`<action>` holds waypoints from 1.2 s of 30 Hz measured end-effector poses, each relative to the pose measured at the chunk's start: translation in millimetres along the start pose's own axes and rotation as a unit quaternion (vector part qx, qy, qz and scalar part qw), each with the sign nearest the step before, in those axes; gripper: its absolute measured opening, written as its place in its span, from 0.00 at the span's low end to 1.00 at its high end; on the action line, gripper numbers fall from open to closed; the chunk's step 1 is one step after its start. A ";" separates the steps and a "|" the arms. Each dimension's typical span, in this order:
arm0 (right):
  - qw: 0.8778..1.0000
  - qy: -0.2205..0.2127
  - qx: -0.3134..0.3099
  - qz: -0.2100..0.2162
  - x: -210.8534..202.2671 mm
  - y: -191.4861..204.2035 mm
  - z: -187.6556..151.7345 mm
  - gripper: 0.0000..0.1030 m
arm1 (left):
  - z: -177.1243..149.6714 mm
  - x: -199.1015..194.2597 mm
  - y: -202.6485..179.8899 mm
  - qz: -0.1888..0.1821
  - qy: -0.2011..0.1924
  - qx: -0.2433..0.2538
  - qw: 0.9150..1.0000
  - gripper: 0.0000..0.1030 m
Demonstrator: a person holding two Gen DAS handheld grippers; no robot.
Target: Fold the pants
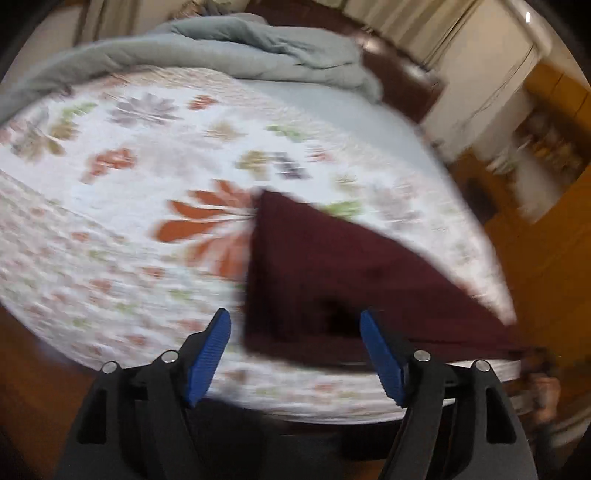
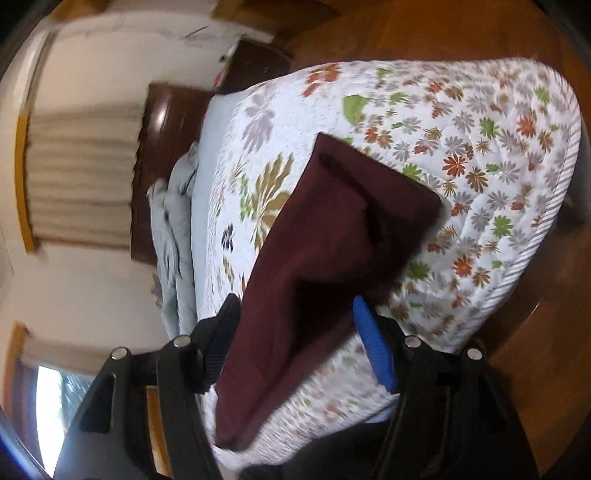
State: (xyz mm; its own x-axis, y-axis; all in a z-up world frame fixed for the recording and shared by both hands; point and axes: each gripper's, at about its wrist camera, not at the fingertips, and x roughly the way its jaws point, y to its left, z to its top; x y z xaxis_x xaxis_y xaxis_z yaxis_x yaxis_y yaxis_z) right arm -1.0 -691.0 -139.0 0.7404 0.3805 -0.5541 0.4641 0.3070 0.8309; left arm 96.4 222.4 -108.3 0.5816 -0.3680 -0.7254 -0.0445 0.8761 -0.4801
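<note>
Bed: a wide mattress under a quilted white bedspread (image 2: 480, 206) printed with orange, green, grey and tan flowers; a striped band edges it.
Room: cream walls, pleated pale curtains (image 2: 81, 173), a dark glossy wooden headboard (image 2: 166, 147), and warm brown wooden floor (image 2: 443, 33) around the bed.
Blanket: a grey, soft, rumpled blanket (image 1: 236, 55) is heaped along the headboard end, on a bare pale-blue sheet.
Pants: the dark maroon pants (image 2: 332, 236) lie flat on the bedspread near the bed's edge, folded into a long, straight-edged slab with a squared corner (a darker pocket slit or seam crosses the upper layer).
Left gripper: the left gripper (image 1: 295, 354) hangs over the bed edge, black arms with ribbed blue pads; its jaws are spread wide and nothing is pinched, the pants' near corner lying below and beyond the gap.
Right gripper: the right gripper (image 2: 291, 339) has its jaws spread on either side of the pants' near part, the pads not pressing the cloth.
Hard to make out: the left wrist view is smeared with motion blur, so the flower print and the shelves at far right dissolve; the pants' far end is cut off there near a blurred hand (image 1: 543, 391).
</note>
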 end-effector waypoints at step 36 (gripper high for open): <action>0.997 -0.052 -0.032 -0.046 57.1 -2.9 55.2 0.16 | -25.4 114.2 51.9 -0.095 0.010 -0.238 0.966 0.20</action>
State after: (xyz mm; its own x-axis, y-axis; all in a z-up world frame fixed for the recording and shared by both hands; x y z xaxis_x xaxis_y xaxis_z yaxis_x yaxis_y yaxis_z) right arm 66.8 -718.4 -170.2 0.7436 0.2566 -0.6175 0.5038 0.3922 0.7697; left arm 139.9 218.0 -228.6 0.6010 -0.5186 -0.6081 -0.3097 0.5503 -0.7754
